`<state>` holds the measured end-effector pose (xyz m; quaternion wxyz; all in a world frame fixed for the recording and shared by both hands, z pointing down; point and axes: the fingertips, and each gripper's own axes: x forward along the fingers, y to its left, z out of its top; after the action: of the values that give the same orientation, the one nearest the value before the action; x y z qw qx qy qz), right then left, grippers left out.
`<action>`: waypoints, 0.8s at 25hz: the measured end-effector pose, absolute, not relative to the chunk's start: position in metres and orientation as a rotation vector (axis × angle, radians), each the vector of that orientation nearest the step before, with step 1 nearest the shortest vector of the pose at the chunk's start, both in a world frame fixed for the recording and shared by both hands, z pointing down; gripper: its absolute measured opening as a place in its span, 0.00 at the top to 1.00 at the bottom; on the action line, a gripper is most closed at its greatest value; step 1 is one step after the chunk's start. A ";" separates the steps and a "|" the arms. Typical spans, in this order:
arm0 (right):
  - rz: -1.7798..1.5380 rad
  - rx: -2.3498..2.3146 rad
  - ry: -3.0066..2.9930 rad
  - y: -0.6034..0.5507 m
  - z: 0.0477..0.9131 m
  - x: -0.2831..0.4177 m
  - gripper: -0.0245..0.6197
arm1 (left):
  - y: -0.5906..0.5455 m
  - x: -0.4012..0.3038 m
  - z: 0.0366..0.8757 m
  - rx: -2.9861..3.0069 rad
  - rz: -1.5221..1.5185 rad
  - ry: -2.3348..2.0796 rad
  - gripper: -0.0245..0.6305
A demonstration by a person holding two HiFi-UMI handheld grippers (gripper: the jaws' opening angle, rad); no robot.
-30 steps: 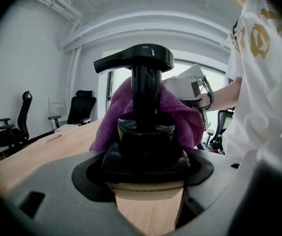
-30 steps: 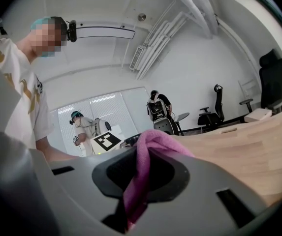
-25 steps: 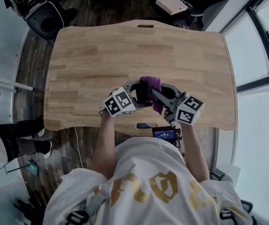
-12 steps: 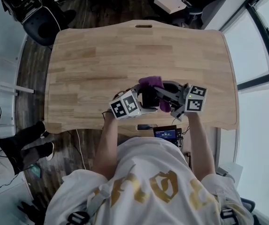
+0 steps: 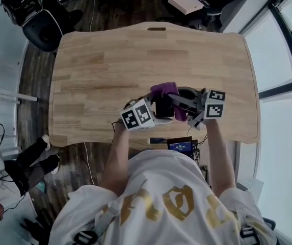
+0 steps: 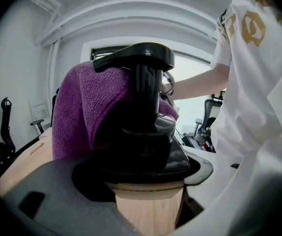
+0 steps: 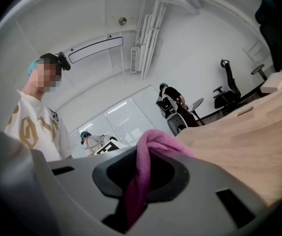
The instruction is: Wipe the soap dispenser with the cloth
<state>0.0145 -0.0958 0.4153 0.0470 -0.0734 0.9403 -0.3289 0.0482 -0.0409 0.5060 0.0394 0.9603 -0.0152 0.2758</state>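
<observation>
Our left gripper [image 5: 155, 112] is clamped on the black soap dispenser [image 6: 148, 136] near the table's [image 5: 105, 60] front edge, and our right gripper [image 5: 182, 105] pinches the purple cloth [image 6: 77, 112] draped against it, so we judge wiping underway and next would rub round the pump.

Your head camera looks steeply down from well above and takes in the whole table [image 5: 110, 60]. The camera on your left gripper [image 5: 155, 111] sits low and very near the soap dispenser [image 6: 148, 132], facing sideways toward your shirt [image 6: 249, 82] and a window [image 6: 195, 80]. The camera on your right gripper [image 5: 179, 103] tilts upward to the ceiling [image 7: 131, 14] and far wall [image 7: 204, 58], with the table along its right. All 3 views share the purple cloth [image 5: 163, 90].
</observation>
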 end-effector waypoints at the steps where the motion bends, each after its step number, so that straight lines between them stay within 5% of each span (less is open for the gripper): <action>1: -1.000 -0.236 2.871 -0.097 0.416 0.014 0.89 | -0.041 0.048 0.507 2.940 0.851 -0.047 0.44; 20: -0.964 -0.396 2.907 -0.108 0.437 0.020 0.89 | -0.052 0.042 0.505 2.934 0.754 -0.128 0.44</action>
<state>0.0198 -0.1077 0.4368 0.0267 -0.1281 0.9410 -0.3121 0.0419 -0.0518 0.5051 0.0548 0.9662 -0.0420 0.2482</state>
